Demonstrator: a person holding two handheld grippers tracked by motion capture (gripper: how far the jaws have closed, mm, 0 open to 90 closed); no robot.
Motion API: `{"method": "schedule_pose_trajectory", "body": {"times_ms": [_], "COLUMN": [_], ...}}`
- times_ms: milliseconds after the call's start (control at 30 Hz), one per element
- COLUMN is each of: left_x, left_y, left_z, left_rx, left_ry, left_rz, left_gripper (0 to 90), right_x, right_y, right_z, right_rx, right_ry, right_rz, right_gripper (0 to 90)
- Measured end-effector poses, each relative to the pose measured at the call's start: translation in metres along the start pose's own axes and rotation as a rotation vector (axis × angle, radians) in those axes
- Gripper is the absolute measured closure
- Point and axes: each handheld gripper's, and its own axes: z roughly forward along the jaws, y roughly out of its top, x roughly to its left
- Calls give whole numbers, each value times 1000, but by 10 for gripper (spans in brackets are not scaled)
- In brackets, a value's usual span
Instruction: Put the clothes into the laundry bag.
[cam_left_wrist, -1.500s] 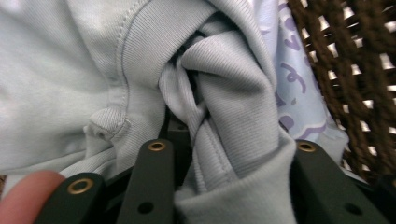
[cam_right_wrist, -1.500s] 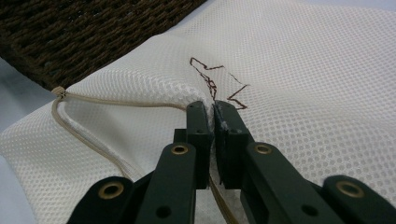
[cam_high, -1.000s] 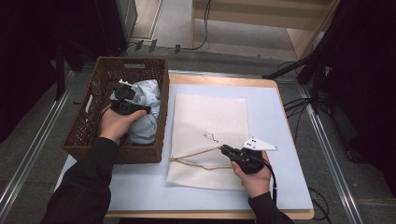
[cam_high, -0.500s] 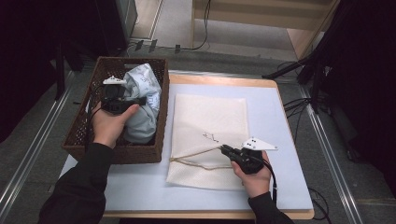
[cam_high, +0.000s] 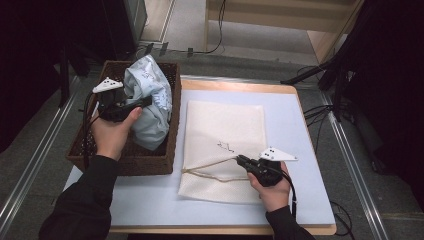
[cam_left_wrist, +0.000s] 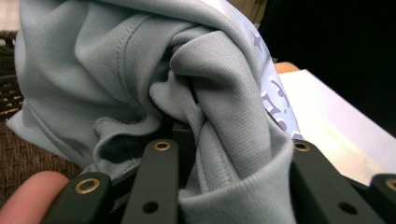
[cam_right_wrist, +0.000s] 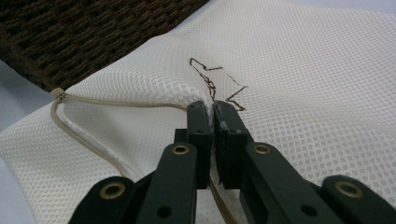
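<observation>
My left gripper (cam_high: 131, 106), pinching the blue shirt (cam_high: 150, 100), lifted it from the basket (cam_high: 125, 162); my right gripper (cam_high: 242, 161), at 4 o'clock, pinches the mesh bag (cam_high: 225, 125) for stuffing.

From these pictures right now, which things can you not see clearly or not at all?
- Basket inside, high view: the light blue garment and the left gripper cover it.
- Left gripper's jaw tips, left gripper view: folds of the garment wrap them.
- Mesh bag opening, right gripper view: the right gripper is pinched on the edge.
- Dark stitched mark on the bag: too small to read.
</observation>
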Motion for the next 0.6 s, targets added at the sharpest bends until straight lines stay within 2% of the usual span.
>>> {"method": "schedule_pose_trajectory", "body": {"times_ms": [233,600], "left_x": [-14,-59], "left_y": [2,6], "left_z": [-4,-2], "left_rx": [-27,-38], "left_ry": [-59,-149], "left_rz": [15,80], "left_gripper": [698,698], "right_x": [0,0], "right_y": [0,0], "right_z": [0,0], "right_rx": [1,0], "right_ry": [-1,1], "right_rz": [2,3], "right_gripper": [864,864]}}
